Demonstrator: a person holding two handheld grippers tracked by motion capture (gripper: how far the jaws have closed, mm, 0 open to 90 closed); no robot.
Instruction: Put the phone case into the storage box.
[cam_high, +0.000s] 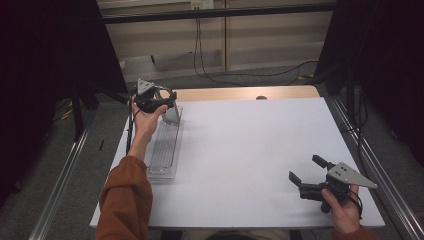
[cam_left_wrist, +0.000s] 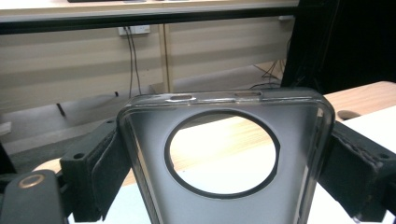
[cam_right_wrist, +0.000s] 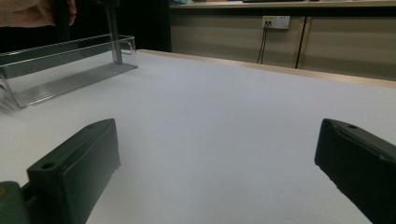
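A smoky translucent phone case (cam_left_wrist: 299, 140) with a large round camera hole is clamped by its two long edges between the jaws of my left gripper (cam_left_wrist: 226, 168). In the high view that gripper (cam_high: 167, 100) holds the case (cam_high: 171, 114) upright over the far end of a clear plastic tray (cam_high: 165, 150) at the table's left. My right gripper (cam_high: 306, 168) rests low near the front right corner, with its jaws wide apart and nothing between them. From the right gripper view (cam_right_wrist: 217, 158) the tray (cam_right_wrist: 70, 70) lies far off to the left.
A white sheet (cam_high: 250, 145) covers the table, with a strip of bare wood (cam_high: 240, 93) along its far edge. Metal rails run along both sides of the table. Cables hang on the wall behind.
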